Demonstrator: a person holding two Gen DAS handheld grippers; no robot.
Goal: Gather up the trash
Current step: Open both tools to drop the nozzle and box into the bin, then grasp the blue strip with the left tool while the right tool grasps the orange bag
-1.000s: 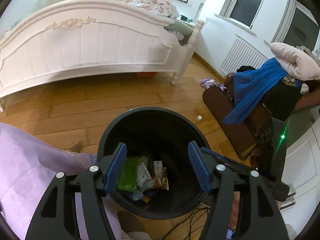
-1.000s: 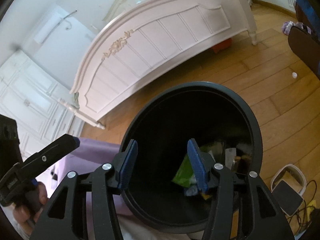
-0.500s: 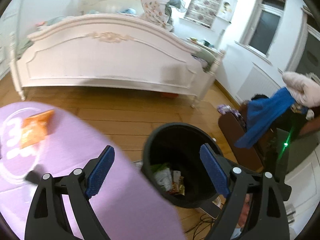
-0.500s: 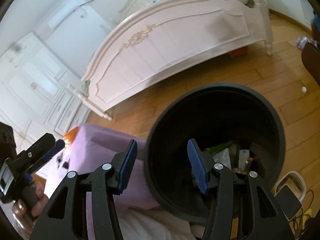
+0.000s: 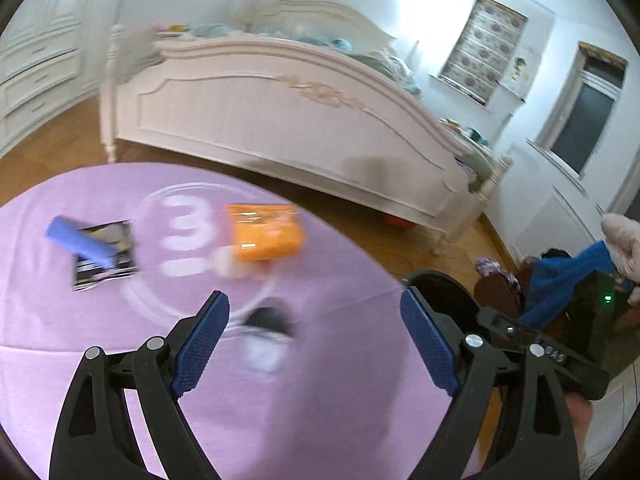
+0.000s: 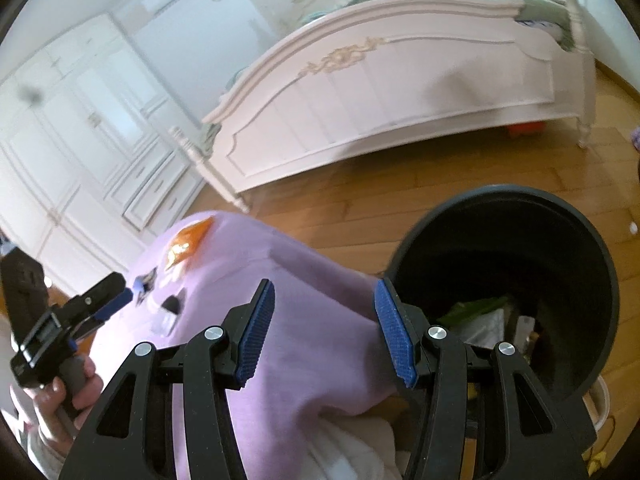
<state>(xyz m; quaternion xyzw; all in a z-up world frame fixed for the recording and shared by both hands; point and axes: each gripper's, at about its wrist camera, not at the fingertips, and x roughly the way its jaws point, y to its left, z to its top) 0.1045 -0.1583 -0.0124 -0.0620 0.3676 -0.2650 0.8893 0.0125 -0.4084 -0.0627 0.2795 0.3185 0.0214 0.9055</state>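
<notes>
Taking the purple cloth (image 5: 320, 420) as our landmark, our left gripper (image 5: 314, 346) hangs over its near half with jaws that have just been opening and now stand wide with nothing between them, while our right gripper (image 6: 324, 328) hovers over the cloth's right edge, jaws partly apart and also empty. The risk we see is a hurried grab: the left view is smeared, so we could close on cloth instead of trash and drag the fabric, sliding the other pieces off its edge. Just ahead of the left gripper, near the cloth's middle, lies a small dark-and-white piece (image 5: 266, 340) too blurred for us to name. Farther across the cloth sit an orange snack packet (image 5: 266, 232) beside the printed numeral, and a blue tube (image 5: 78, 242) resting on a black-and-white wrapper (image 5: 104, 256) toward the cloth's left side. Off the cloth's right edge, on the wooden floor, stands the black trash bin (image 6: 560, 216); it already holds a green wrapper (image 6: 476, 306) and pale crumpled packaging, with plenty of room left. Beyond the cloth stands the white bed (image 5: 280, 120).
</notes>
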